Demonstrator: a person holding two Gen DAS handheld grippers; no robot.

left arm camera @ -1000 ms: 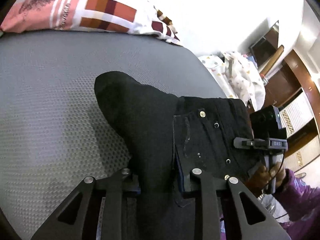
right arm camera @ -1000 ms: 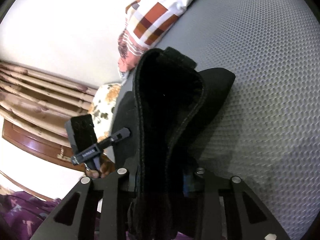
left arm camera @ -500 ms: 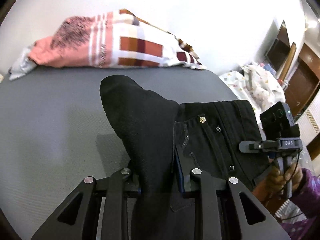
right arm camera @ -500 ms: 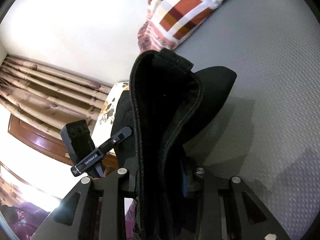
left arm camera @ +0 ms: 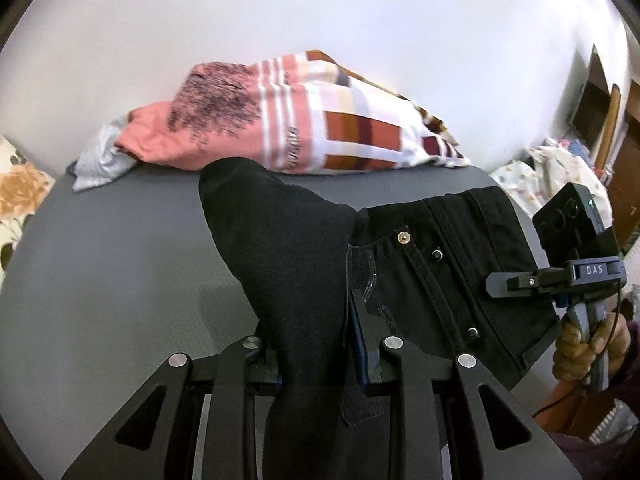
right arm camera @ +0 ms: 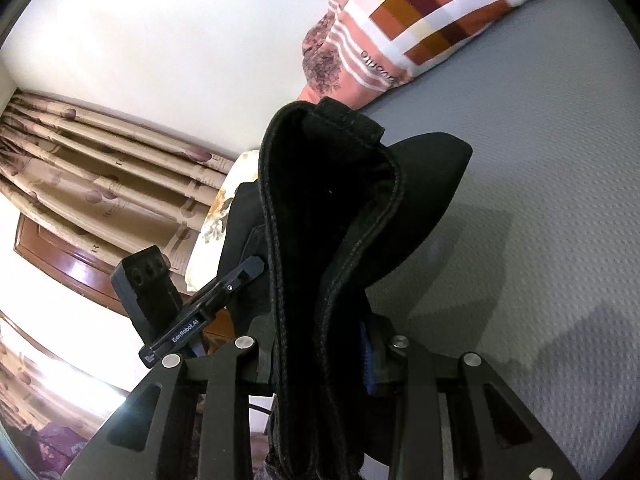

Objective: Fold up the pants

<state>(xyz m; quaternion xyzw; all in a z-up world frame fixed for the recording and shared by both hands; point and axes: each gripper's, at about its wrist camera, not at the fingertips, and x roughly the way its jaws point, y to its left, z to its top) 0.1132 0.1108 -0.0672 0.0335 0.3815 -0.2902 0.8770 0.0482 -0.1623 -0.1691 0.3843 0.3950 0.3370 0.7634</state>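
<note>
Both grippers have lifted the black pants (left arm camera: 420, 280) higher above the grey mattress (left arm camera: 120, 280); left gripper (left arm camera: 320, 364) and right gripper (right arm camera: 320, 360) each clamp the waistband, stretched between them, legs hanging below.

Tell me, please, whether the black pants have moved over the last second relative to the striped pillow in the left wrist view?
Yes. The black pants have risen off the grey mattress: their top edge sat well below the striped pillow and now overlaps its lower edge.

"DAS" stands on the right gripper (left arm camera: 556, 280); "GenRobot.AI" on the left gripper (right arm camera: 208, 304). Pillow (right arm camera: 400, 40) lettering is unreadable.
</note>
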